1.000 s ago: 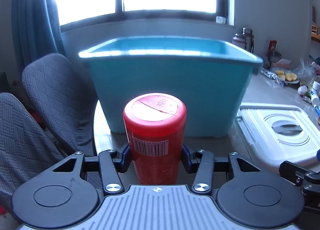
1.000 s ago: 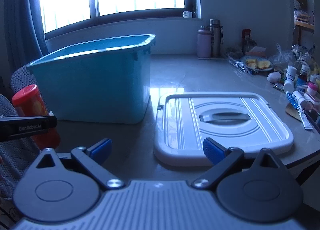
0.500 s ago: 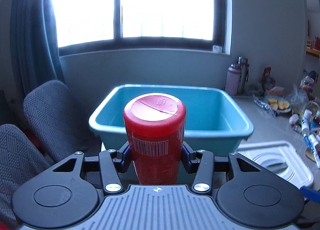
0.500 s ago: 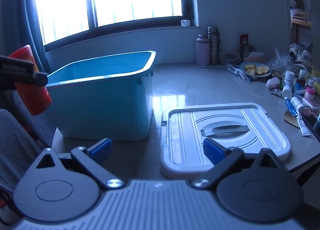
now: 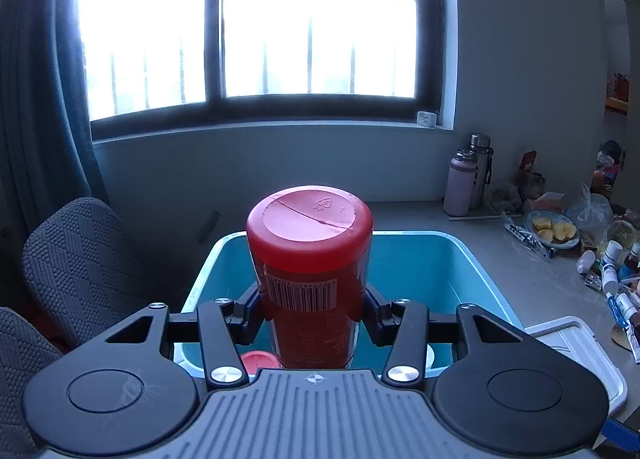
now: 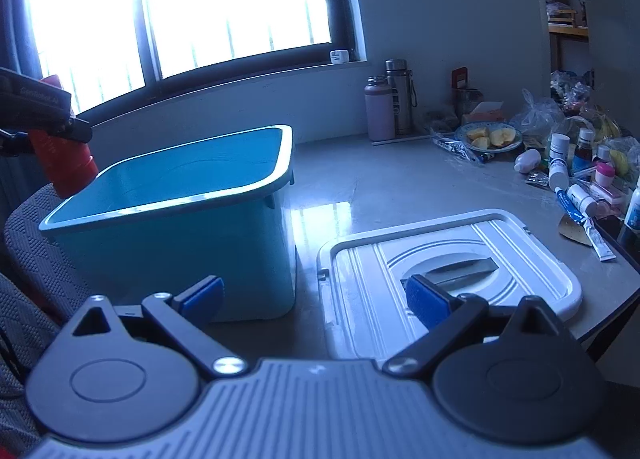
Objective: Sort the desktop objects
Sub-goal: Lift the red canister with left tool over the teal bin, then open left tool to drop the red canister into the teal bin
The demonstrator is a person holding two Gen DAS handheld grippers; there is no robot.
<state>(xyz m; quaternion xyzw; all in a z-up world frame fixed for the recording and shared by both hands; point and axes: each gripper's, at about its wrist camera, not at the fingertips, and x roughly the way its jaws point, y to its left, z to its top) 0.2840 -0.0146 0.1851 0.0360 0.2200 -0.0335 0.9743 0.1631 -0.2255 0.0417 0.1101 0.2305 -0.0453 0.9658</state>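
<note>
red canister (image 5: 310,259) clamped in left gripper (image 5: 312,309) above teal bin (image 6: 180,195); right gripper (image 6: 316,295) wide open, holding nothing.

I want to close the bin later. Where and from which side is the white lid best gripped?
Grip the white lid at its thin near rim, coming from the front with the open right tongs. It lies flat on the table beside the blue bin, so the edge is probably easier than the recessed centre handle.

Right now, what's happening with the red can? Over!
Left gripper shut on red can, held above blue bin. Right gripper open, empty. Nothing blocking the bin.
</note>
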